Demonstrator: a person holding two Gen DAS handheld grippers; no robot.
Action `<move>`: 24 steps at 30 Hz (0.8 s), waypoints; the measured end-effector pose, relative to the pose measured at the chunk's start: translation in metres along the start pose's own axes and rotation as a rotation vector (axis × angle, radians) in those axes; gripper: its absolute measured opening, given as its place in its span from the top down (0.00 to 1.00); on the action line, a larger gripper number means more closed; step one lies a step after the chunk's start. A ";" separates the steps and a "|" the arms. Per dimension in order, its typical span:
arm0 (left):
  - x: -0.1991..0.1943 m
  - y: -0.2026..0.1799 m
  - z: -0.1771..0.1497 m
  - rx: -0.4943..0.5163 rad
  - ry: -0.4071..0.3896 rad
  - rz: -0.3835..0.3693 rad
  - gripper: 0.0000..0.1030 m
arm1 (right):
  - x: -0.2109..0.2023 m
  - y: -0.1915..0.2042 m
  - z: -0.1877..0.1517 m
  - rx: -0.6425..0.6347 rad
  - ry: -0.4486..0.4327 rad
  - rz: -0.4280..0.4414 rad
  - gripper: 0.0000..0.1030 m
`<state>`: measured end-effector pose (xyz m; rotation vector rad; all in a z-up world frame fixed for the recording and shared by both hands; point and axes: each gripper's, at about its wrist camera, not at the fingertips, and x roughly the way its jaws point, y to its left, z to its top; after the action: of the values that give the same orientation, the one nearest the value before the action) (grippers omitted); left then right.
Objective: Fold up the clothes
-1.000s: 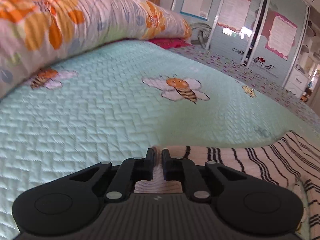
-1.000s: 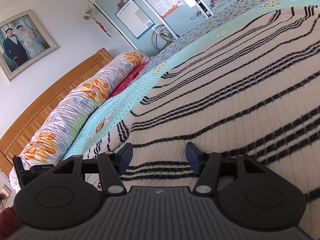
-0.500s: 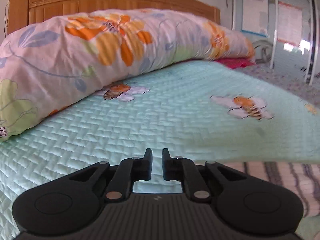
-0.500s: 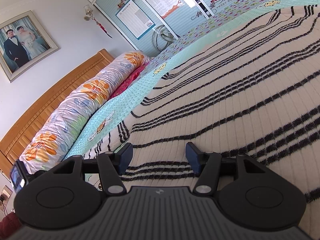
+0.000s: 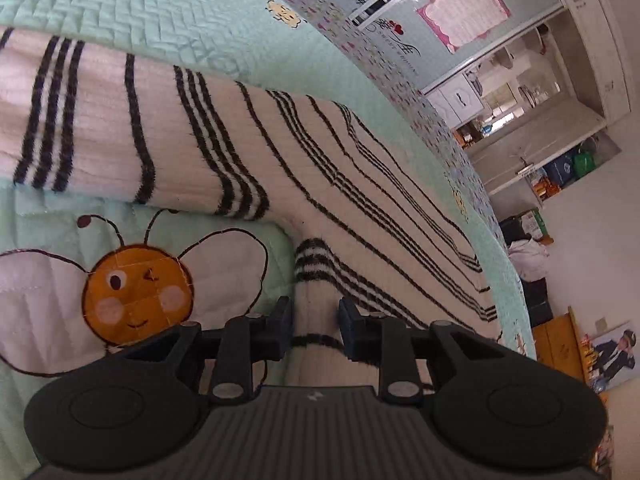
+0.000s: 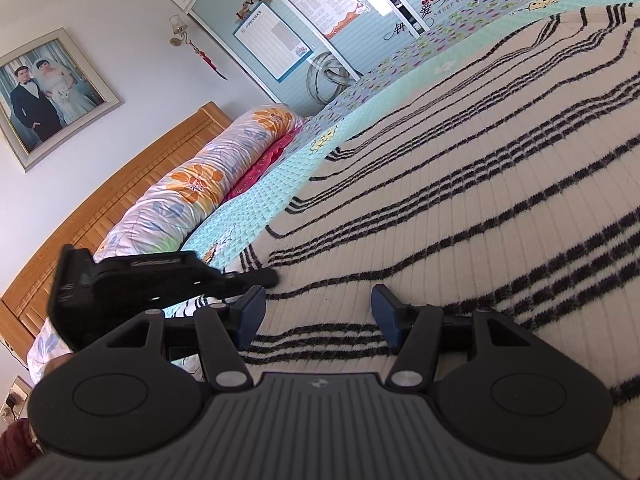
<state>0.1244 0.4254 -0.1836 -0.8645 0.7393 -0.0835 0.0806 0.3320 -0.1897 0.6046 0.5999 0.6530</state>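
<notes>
Left wrist view showed the left gripper (image 5: pixel 315 318) part-open astride a striped sweater (image 5: pixel 360 184) ridge, positioned to pinch; the right gripper (image 6: pixel 318 312) gaped wide, empty, over the sweater's flat knit.

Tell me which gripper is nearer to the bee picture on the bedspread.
Left. The left gripper sits right beside the bee picture, its fingers astride the striped sweater's edge. The right gripper is over the sweater's middle, farther off.

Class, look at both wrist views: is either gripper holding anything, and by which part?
Nothing is held. The left gripper straddles a raised fold of the striped sweater, jaws apart. The right gripper is open above it.
</notes>
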 end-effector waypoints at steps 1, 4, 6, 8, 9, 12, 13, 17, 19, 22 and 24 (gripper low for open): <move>0.003 0.006 0.001 -0.040 -0.008 -0.028 0.74 | 0.000 -0.001 0.000 0.003 -0.001 0.004 0.43; 0.008 0.026 0.003 -0.165 -0.030 -0.112 0.77 | -0.002 -0.003 0.002 0.025 0.003 0.021 0.42; 0.011 0.030 0.003 -0.185 -0.033 -0.110 0.85 | -0.004 -0.003 0.005 0.050 0.012 0.037 0.42; 0.010 0.024 0.002 -0.153 -0.034 -0.096 0.85 | -0.010 -0.005 0.012 0.081 0.035 0.065 0.42; 0.009 0.022 0.001 -0.142 -0.035 -0.089 0.85 | -0.017 -0.006 0.019 0.085 0.041 0.080 0.42; 0.008 0.024 -0.001 -0.155 -0.030 -0.087 0.86 | -0.065 -0.027 0.051 0.069 -0.076 0.016 0.41; 0.008 0.025 -0.001 -0.157 -0.030 -0.089 0.86 | -0.080 -0.043 0.064 0.091 -0.103 -0.027 0.37; 0.006 0.024 -0.004 -0.160 -0.040 -0.084 0.86 | -0.117 -0.104 0.103 0.198 -0.152 -0.169 0.31; 0.007 0.023 -0.004 -0.177 -0.045 -0.078 0.86 | -0.115 -0.125 0.111 0.239 -0.145 -0.167 0.35; 0.007 0.023 -0.002 -0.202 -0.043 -0.076 0.86 | -0.112 -0.156 0.122 0.301 -0.134 -0.164 0.36; 0.007 0.023 0.000 -0.207 -0.037 -0.080 0.87 | -0.111 -0.167 0.130 0.320 -0.136 -0.183 0.36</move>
<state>0.1248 0.4388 -0.2040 -1.0908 0.6864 -0.0620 0.1584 0.1064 -0.1798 0.8740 0.6283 0.3416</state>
